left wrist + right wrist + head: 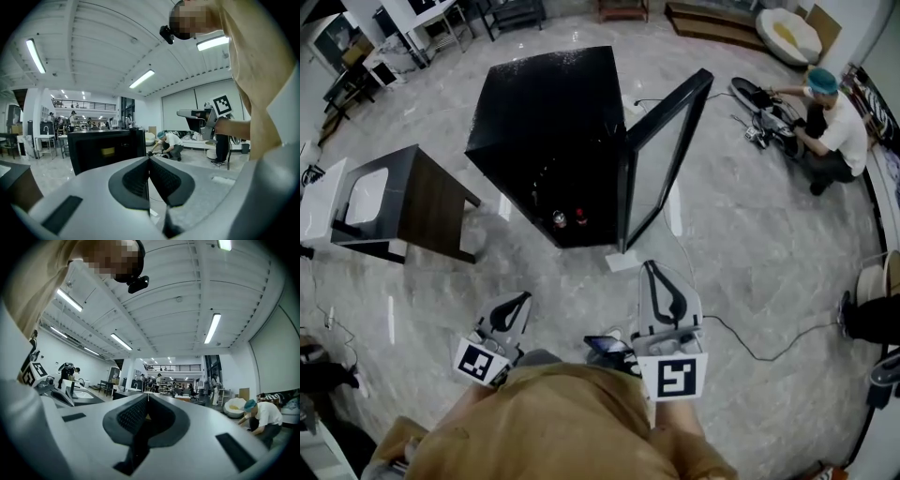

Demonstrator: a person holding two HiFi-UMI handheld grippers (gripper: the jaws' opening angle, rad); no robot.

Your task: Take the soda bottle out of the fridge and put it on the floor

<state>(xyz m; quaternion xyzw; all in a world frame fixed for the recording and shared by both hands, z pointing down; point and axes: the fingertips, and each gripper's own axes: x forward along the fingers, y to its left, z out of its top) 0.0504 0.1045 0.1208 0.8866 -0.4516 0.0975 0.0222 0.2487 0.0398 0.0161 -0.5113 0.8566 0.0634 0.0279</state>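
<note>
The black fridge (553,131) stands on the marble floor ahead of me, its glass door (661,159) swung open to the right. Two bottle tops show low inside it: one pale-capped (559,221), one red-capped bottle (580,219). I cannot tell which is the soda bottle. My left gripper (523,297) is held near my body, shut and empty, well short of the fridge. My right gripper (649,266) is raised beside it, pointing at the door's foot, jaws together with nothing in them. In the left gripper view the fridge (105,150) sits beyond the shut jaw tips (149,159).
A dark table (422,202) with a white sink unit (356,197) stands to the left. A person (830,122) crouches on the floor at the far right. A thin cable (750,349) runs across the floor on my right. A white sheet (623,261) lies by the door's foot.
</note>
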